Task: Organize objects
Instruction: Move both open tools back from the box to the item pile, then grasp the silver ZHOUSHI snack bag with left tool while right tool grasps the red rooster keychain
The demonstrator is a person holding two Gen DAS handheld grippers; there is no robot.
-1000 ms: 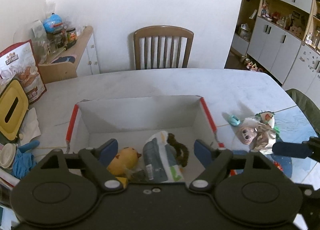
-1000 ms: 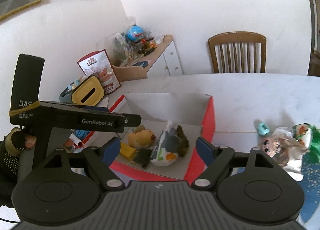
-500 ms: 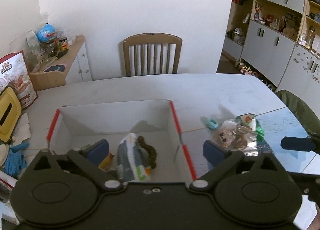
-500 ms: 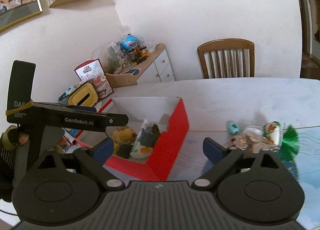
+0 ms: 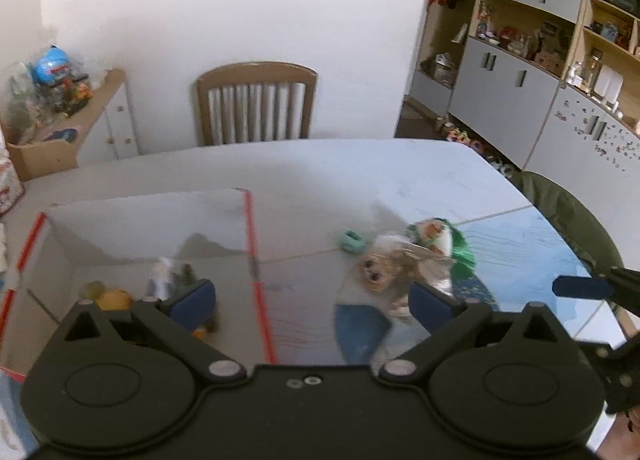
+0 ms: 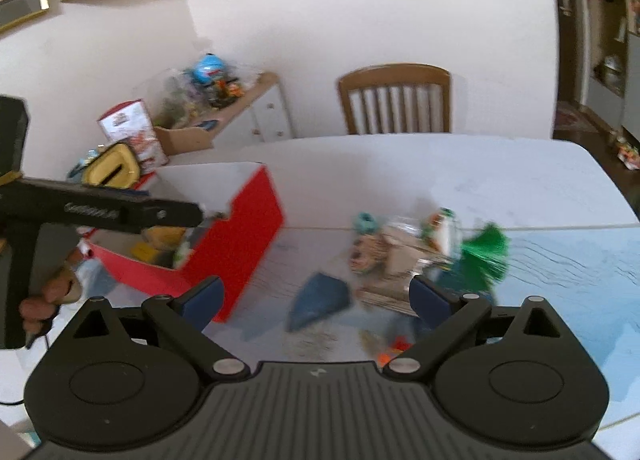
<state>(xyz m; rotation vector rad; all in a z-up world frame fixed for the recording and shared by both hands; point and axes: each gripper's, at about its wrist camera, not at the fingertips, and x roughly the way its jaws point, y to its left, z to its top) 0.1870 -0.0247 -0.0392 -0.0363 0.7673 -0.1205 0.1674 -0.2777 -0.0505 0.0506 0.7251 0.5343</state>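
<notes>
The table (image 5: pixel 360 172) carries my red box (image 6: pixel 244 236), toys already in it. The doll (image 5: pixel 380 270) lies outside with the green toy (image 6: pixel 484 256) and small teal piece (image 5: pixel 352 241). My left gripper (image 5: pixel 312 300) and right gripper (image 6: pixel 314 296) both gape wide, empty. Both views are blurred; reaching like this, I could scatter the clustered pile or nip the wrong piece.

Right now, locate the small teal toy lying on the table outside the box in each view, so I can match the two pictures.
Left wrist view: the small teal toy sits right of centre, on the table between the red-edged cardboard box and the big-eyed doll.
Right wrist view: the toy sits just right of centre, above the doll.
Shared landmark: the wooden slat-back chair behind the table.
</notes>
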